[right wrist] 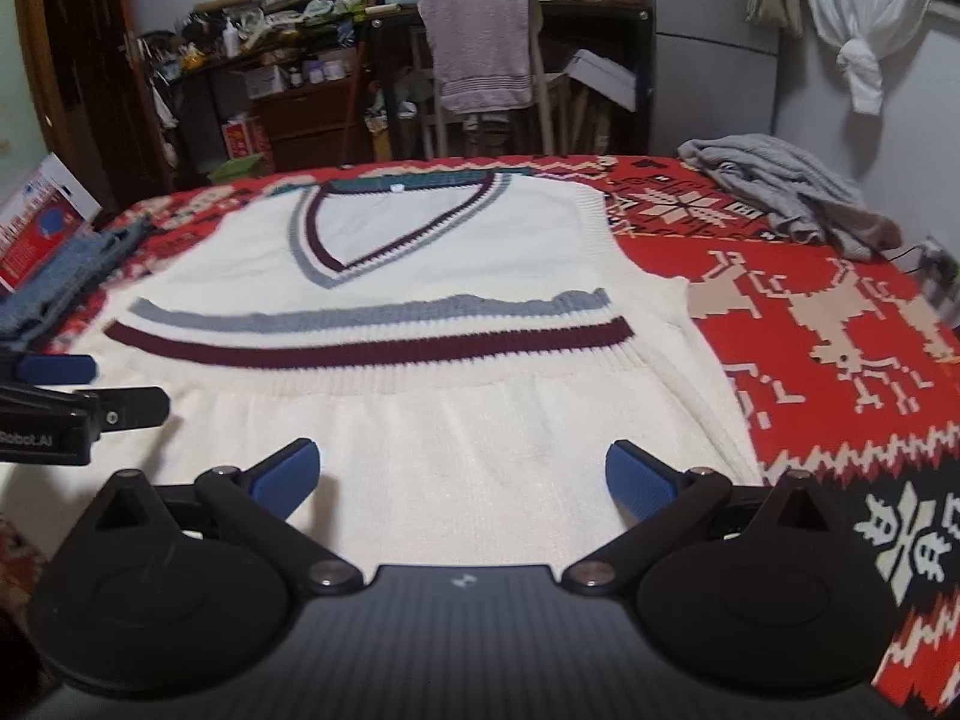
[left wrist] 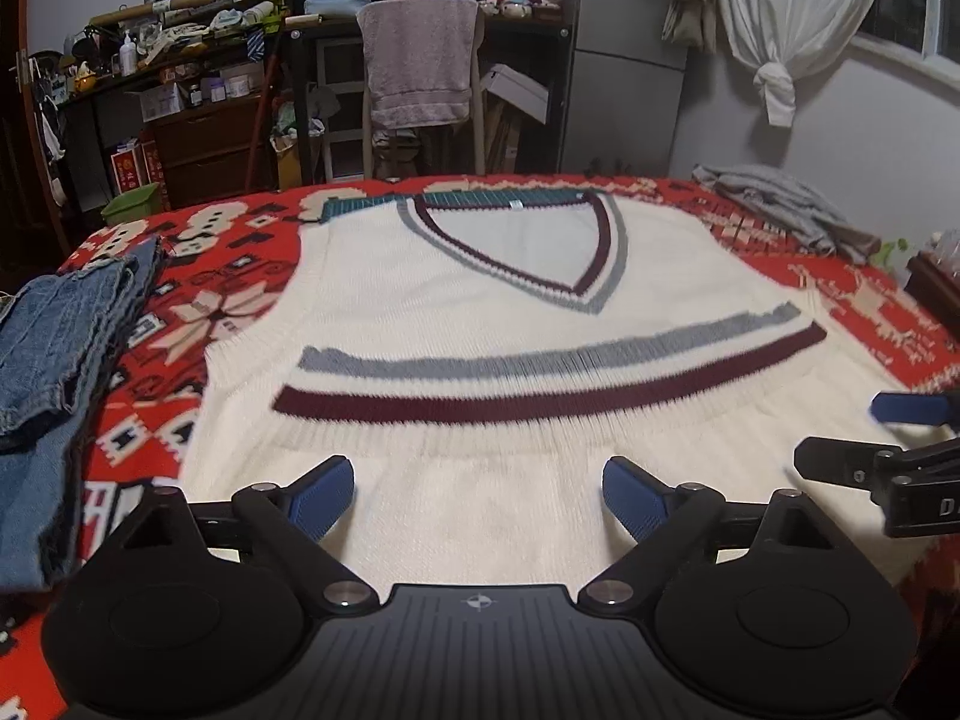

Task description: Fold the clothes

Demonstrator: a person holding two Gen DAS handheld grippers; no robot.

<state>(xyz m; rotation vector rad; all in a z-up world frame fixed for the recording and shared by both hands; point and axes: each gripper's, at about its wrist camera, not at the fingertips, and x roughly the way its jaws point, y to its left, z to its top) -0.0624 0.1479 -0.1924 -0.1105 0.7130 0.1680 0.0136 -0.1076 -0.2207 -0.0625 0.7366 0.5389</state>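
my left gripper (left wrist: 478, 498) and right gripper (right wrist: 461, 477) both hang spread wide, pinching nothing, over the near part of the cream v-neck vest (left wrist: 492, 324), which lies flat on the red patterned worktop (right wrist: 810, 312), jeans (left wrist: 54, 348) to its left.

A red patterned blanket (right wrist: 810, 276) is lying spread beneath the tool. Straight beyond it, a chair draped with a grey towel (left wrist: 417, 60) is standing; a knotted white curtain (left wrist: 780, 30) is hanging far right.
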